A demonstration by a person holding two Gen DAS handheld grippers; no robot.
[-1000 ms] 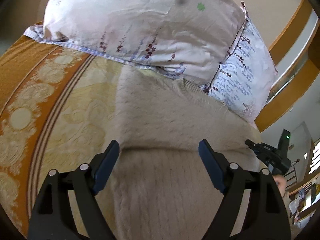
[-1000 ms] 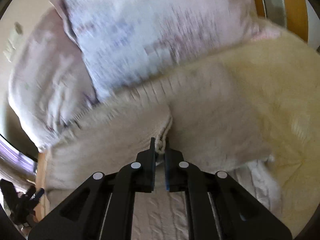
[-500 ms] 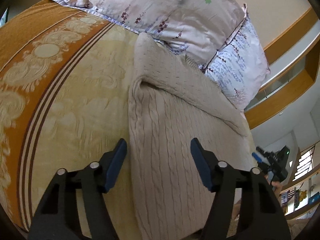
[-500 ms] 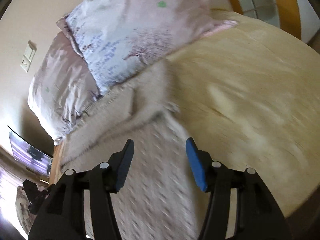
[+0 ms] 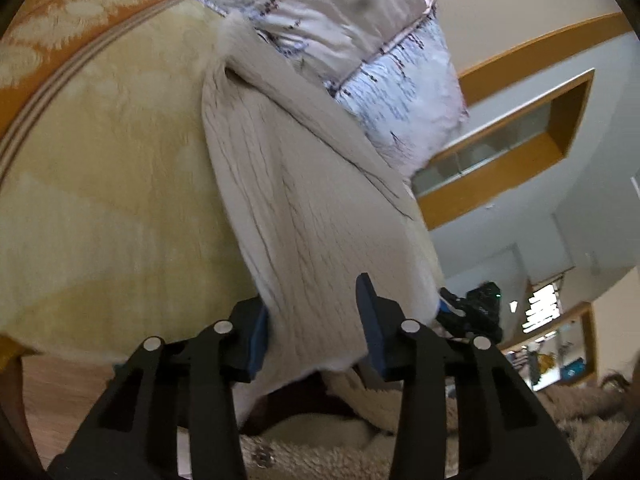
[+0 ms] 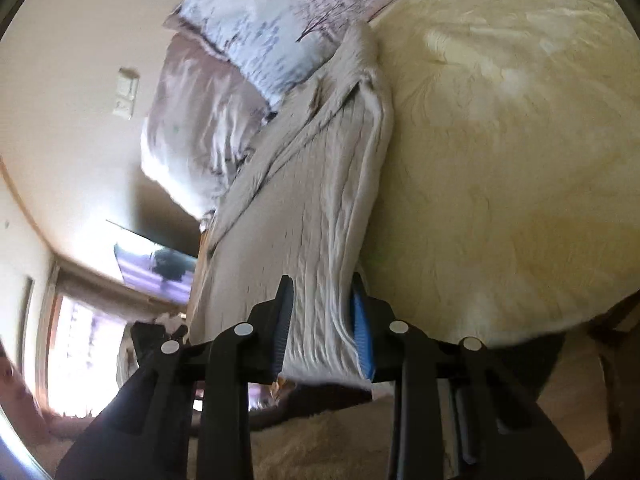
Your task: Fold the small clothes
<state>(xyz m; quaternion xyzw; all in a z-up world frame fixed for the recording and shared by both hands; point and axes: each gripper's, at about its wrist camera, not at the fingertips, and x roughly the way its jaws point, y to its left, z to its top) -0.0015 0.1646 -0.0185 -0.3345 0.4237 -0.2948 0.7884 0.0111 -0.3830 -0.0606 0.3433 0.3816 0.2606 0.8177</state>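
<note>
Your left gripper has its jaws spread wide, one on each side of the near hem of the beige cable-knit sweater; whether the left pad touches the knit you cannot tell, and the right pad stands clear of it. Your right gripper is also parted, narrower, with the same hem bunched between its blue pads; the cloth fills the gap, but motion blur hides whether the pads are pressing on it. Below both claws a fleecy garment blocks the lowest part of the view, and the hem's underside is in shadow.

The sweater runs in a long folded strip from the bed's near edge up to the head end, across the yellow patterned bedspread. A sleeve lies folded along its far side. Its top end tucks against the two floral pillows, so the neckline is hidden. In the left view your right gripper shows only as a dark, blurred shape past the sweater's edge.
</note>
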